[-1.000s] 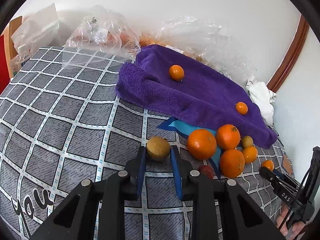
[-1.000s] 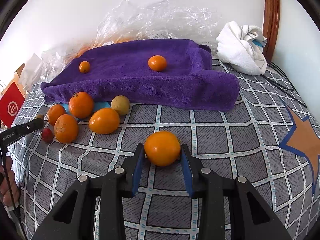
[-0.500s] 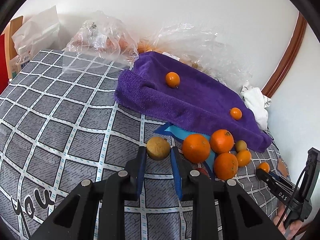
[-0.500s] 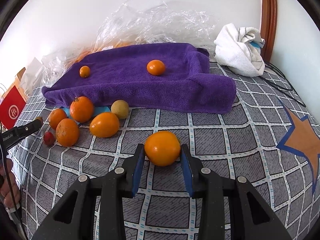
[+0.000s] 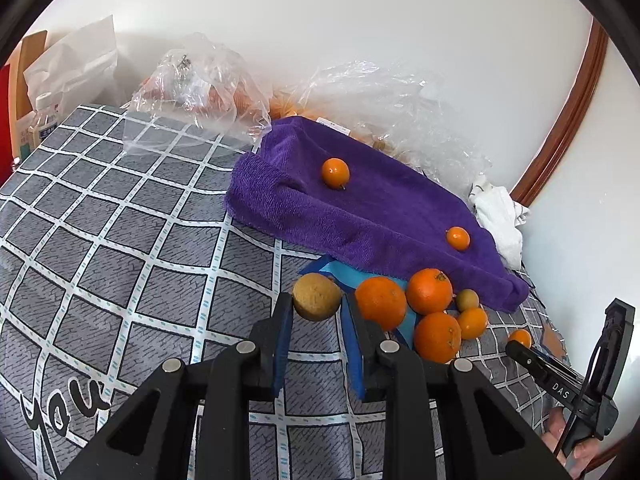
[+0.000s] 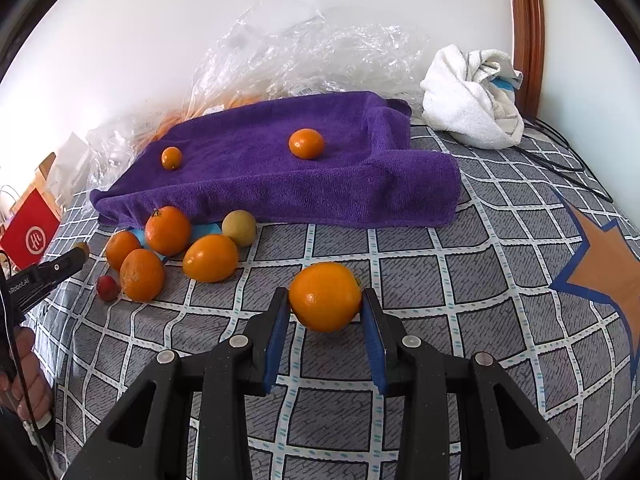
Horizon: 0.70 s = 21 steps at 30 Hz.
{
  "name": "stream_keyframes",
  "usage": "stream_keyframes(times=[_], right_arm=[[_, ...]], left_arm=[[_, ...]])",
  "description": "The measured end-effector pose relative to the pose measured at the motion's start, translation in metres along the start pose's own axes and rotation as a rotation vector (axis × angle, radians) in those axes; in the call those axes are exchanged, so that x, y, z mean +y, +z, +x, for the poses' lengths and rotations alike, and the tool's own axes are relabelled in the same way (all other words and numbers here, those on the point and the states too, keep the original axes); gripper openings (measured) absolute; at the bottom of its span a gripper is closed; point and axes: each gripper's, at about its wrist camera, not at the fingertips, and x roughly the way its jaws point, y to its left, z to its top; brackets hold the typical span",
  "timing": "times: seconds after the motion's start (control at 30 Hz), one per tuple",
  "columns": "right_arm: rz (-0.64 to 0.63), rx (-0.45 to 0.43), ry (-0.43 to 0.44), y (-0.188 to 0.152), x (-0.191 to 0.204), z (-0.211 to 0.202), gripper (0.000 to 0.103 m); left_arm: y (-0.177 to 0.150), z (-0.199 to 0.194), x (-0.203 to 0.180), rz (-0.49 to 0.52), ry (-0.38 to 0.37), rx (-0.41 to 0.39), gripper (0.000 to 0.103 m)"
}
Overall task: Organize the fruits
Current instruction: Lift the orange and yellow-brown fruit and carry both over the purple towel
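My left gripper is shut on a brownish-yellow round fruit and holds it above the checked bedspread. My right gripper is shut on a large orange, also lifted. A purple towel lies ahead with two small oranges on it; it also shows in the right wrist view. Several oranges, a yellow-green fruit and a small red fruit lie in a cluster by the towel's near edge.
Clear plastic bags with fruit lie behind the towel by the wall. A white cloth sits at the back right near a wooden frame. A red bag stands at the left. Cables run on the right.
Both grippers have risen and pulled back a little with their fruits still held. The towel and fruit cluster look farther away in both views.
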Motion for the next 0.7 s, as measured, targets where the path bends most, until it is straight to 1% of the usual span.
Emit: stream_keyframes(times=[0.1, 0.17, 0.23, 0.33, 0.47, 0.57, 0.63, 0.7], right_arm=[[0.016, 0.007, -0.012, 0.002, -0.001, -0.002, 0.036], [0.023, -0.006, 0.0, 0.005, -0.002, -0.007, 0.036], [0.017, -0.026, -0.017, 0.008, -0.001, -0.013, 0.036], [0.006, -0.043, -0.016, 0.015, 0.0, -0.022, 0.036], [-0.011, -0.065, -0.008, 0.026, 0.002, -0.032, 0.036], [-0.015, -0.078, -0.004, 0.033, 0.002, -0.037, 0.036], [-0.02, -0.088, -0.007, 0.037, 0.003, -0.038, 0.036], [-0.02, -0.098, -0.004, 0.039, 0.004, -0.038, 0.036]], left_arm=[[0.0, 0.0, 0.0, -0.002, -0.001, -0.002, 0.024], [0.0, -0.001, -0.001, 0.005, -0.007, -0.008, 0.024], [0.001, -0.004, -0.003, 0.018, -0.017, -0.023, 0.024], [0.001, -0.007, -0.005, 0.031, 0.004, -0.032, 0.024], [0.005, -0.014, -0.005, 0.011, 0.027, -0.036, 0.024], [0.01, -0.028, -0.009, 0.018, 0.021, -0.067, 0.024], [0.014, -0.03, -0.014, 0.032, 0.024, -0.066, 0.024], [0.017, -0.03, -0.02, 0.055, 0.05, -0.064, 0.024]])
